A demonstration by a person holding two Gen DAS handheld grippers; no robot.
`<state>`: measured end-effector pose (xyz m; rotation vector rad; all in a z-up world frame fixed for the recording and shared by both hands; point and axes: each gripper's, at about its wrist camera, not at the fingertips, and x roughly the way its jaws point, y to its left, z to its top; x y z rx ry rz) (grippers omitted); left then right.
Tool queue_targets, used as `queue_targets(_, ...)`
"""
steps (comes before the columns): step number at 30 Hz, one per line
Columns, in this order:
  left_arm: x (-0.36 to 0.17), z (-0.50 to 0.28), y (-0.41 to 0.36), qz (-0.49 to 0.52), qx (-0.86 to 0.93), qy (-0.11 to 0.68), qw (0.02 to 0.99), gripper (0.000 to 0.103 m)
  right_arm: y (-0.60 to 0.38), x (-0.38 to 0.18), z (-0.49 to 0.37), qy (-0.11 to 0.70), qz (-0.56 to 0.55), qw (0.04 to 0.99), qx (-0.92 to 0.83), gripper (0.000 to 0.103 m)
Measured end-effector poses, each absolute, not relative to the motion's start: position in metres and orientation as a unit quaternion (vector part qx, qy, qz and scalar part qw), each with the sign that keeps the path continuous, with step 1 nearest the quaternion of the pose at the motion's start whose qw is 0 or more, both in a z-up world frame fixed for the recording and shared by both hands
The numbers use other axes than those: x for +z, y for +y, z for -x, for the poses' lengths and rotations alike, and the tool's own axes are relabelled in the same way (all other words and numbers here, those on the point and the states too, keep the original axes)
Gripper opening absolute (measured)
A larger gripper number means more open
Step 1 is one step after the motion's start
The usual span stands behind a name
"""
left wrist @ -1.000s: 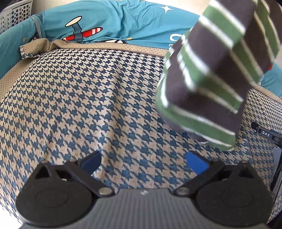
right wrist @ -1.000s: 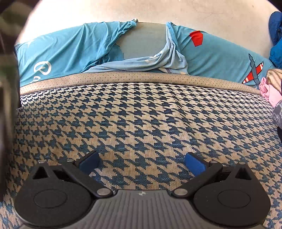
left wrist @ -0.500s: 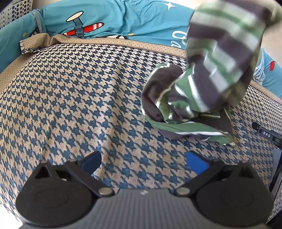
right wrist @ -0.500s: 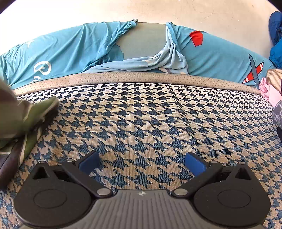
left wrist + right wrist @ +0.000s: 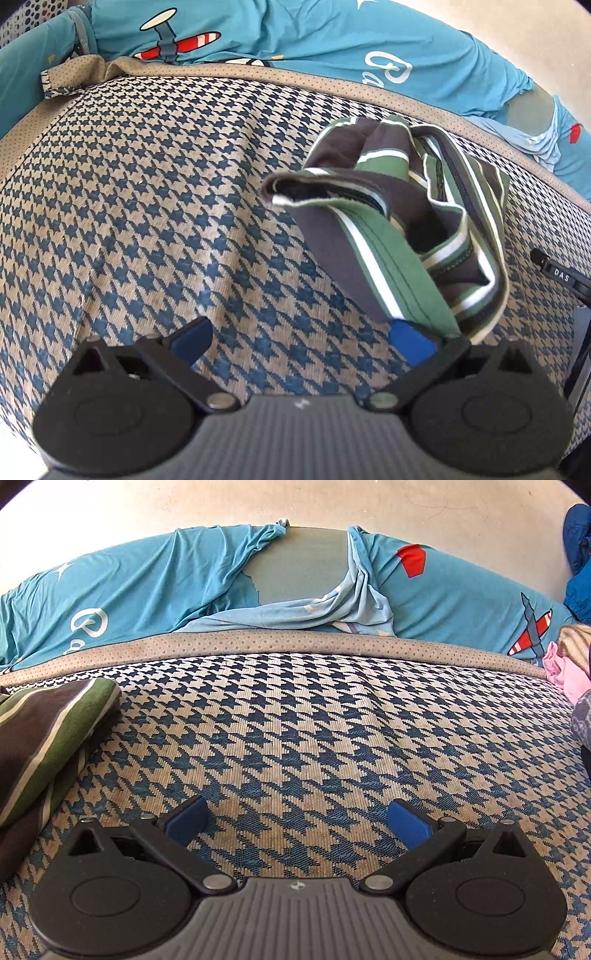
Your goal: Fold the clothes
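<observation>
- The striped garment (image 5: 399, 221) lies in a crumpled heap on the houndstooth cover (image 5: 147, 221), nearer the back edge, where the blue airplane sheet (image 5: 258, 33) begins. In the right wrist view only one folded part of it (image 5: 48, 738) shows, at the far left.
- It looks like thin knit cloth — light, soft and limp, so I think it will sag and slide out of shape when lifted. Nothing about it is fragile.
- A good place to take hold seems the hemmed edge with the white stripe, or a corner; a pinch in the middle would only lift a lump.
- The left gripper (image 5: 301, 339) is spread wide and holds nothing. Its right finger (image 5: 412, 341) is just beside the lowest fold, maybe touching — I cannot tell.
- The right gripper (image 5: 297, 821) is also spread wide and empty, over bare cover, apart from the garment.
</observation>
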<state>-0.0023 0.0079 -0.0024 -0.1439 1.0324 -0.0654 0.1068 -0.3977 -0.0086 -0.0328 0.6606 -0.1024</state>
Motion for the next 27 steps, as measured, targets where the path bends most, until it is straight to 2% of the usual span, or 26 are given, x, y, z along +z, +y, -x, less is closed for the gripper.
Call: queue_targets(27,0.004,-0.069,-0.056,0.065,0.017,0.467,0.882,0.103,-0.397,-0.009,-0.107,0.324,0.016,0.944,-0.05,0.103)
